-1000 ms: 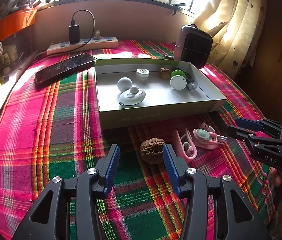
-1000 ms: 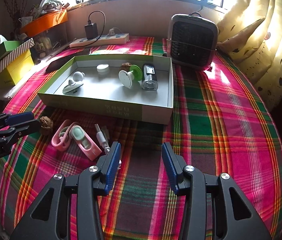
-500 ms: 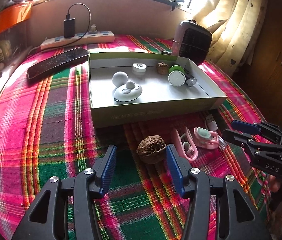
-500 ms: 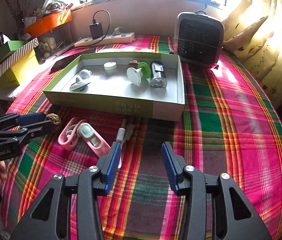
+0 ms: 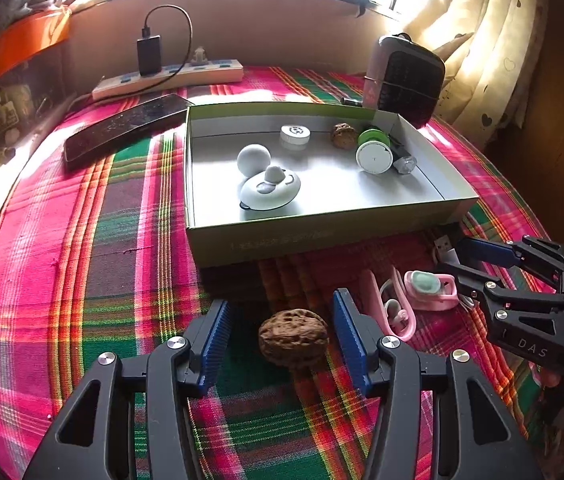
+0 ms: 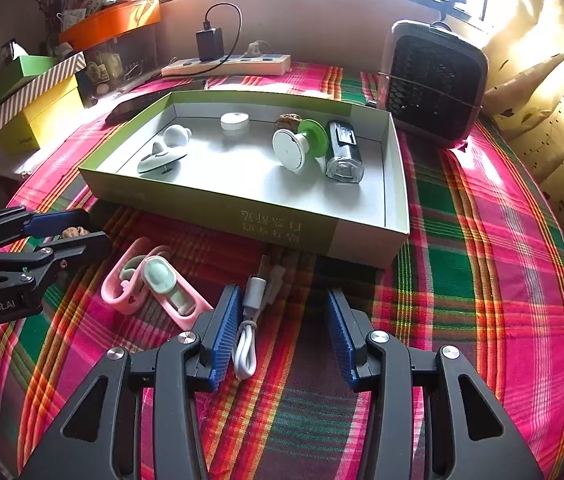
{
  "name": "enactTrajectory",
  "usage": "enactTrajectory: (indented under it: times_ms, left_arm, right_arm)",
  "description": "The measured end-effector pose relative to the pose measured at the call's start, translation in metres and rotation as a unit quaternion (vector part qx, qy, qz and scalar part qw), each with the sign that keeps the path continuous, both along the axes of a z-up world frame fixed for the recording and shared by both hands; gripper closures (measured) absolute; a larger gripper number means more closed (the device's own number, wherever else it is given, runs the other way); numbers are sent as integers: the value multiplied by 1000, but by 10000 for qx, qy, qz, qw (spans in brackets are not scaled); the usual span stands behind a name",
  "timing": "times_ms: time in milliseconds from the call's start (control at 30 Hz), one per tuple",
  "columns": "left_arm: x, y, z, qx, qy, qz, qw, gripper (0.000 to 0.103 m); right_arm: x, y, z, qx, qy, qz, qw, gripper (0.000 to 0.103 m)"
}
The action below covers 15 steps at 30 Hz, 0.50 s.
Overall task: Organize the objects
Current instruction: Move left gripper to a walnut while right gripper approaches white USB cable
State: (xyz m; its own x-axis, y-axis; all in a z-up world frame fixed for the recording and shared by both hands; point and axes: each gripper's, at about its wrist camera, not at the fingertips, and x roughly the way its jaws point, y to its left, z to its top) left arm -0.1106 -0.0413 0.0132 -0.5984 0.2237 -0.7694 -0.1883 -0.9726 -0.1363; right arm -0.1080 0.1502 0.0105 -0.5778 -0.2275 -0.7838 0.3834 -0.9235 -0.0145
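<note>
Tablecloth of pink-and-green plaid fabric point(image 5: 82, 240) carries the shallow green-walled cardboard box point(image 5: 322, 232) at twelve o'clock. At six o'clock in the left view, the left gripper point(image 5: 278, 336) has just been widening, its blue pads apart around the wrinkled brown walnut point(image 5: 293, 338) without touching. The nut looks light, hard and apt to roll, so pinch across its widest middle; the right gripper point(image 6: 280, 332) stands apart, empty, beside the coiled white cable point(image 6: 247, 340).
</note>
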Motion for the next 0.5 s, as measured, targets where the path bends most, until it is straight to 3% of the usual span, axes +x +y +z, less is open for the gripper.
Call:
enactTrajectory:
  times_ms: [267, 500]
  left_arm:
    - [6, 3, -1, -185, 2, 106, 9998, 53]
    - [9, -2, -2, -64, 14, 244, 9997, 53]
  right_arm:
    - [1, 2, 0, -3, 33, 63, 10000, 59]
    - [2, 4, 0, -52, 31, 1, 10000, 63]
